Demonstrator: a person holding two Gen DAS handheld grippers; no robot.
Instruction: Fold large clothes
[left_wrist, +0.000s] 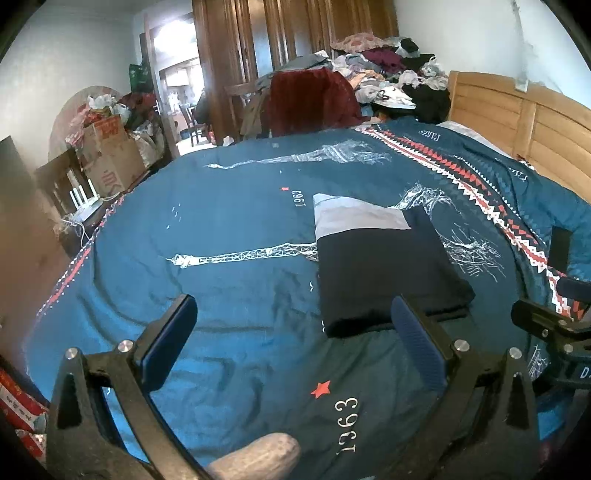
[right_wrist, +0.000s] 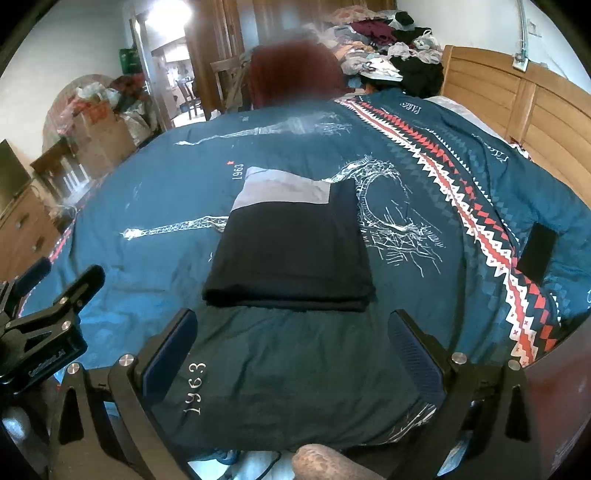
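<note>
A dark navy garment (right_wrist: 291, 251) with a grey band at its far end lies folded into a neat rectangle on the blue bedspread (right_wrist: 155, 192). In the left wrist view the folded garment (left_wrist: 384, 266) sits ahead and to the right. My left gripper (left_wrist: 295, 339) hovers open over the bedspread (left_wrist: 229, 221), empty, its right finger just short of the garment's near edge. My right gripper (right_wrist: 291, 350) is open and empty too, right in front of the garment's near fold. Each gripper shows at the edge of the other's view.
A heap of unfolded clothes (left_wrist: 388, 70) is piled past the far end of the bed, with a dark red cloth (left_wrist: 310, 99) over a chair. The wooden headboard (left_wrist: 517, 122) runs along the right. Boxes and bags (left_wrist: 107, 147) crowd the left. A black phone-like object (right_wrist: 535, 254) lies at right.
</note>
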